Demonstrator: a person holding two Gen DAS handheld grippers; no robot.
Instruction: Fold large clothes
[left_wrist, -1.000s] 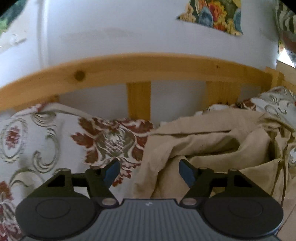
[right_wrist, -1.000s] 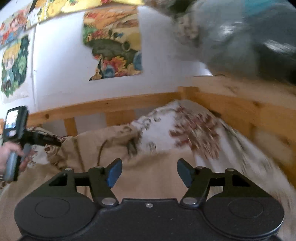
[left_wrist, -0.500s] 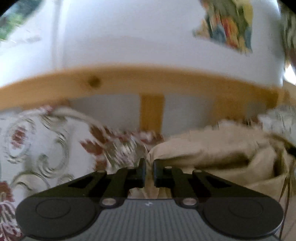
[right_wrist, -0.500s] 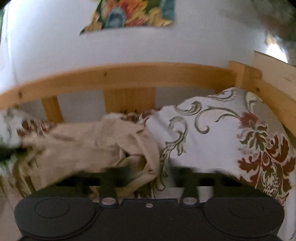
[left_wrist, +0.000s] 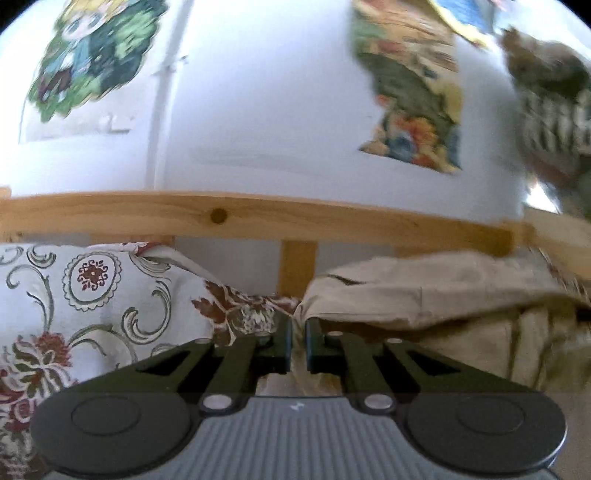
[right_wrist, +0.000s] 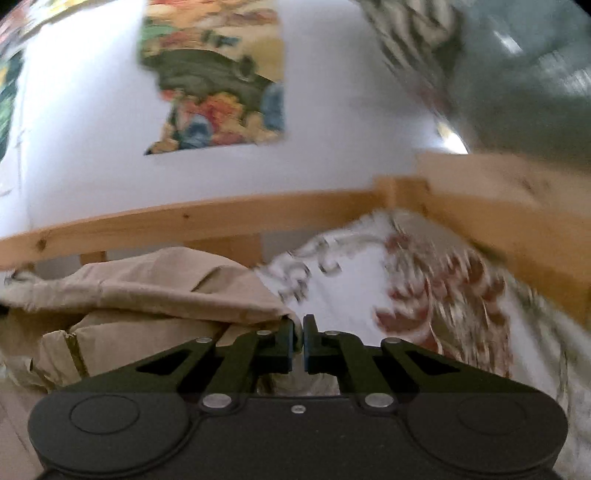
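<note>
Beige garment (left_wrist: 424, 295) pinched by left gripper (left_wrist: 298, 338) and right gripper (right_wrist: 298, 341).

A bedroom in a home is showing here: a bed with a pale wooden rail (left_wrist: 258, 218) and upright slats is standing against a white wall (left_wrist: 258, 110), and a floral bedspread (left_wrist: 92, 295) with red blossoms and green scrolls is lying across it up to the rail. Colourful paper posters (right_wrist: 218, 81) are hanging on that wall, one cartoon-like in green (left_wrist: 96, 55), while the rail is turning a corner (right_wrist: 399, 192) at the bed's far right edge and rumpled beige clothing (right_wrist: 166, 291) is resting on the bedspread.
</note>
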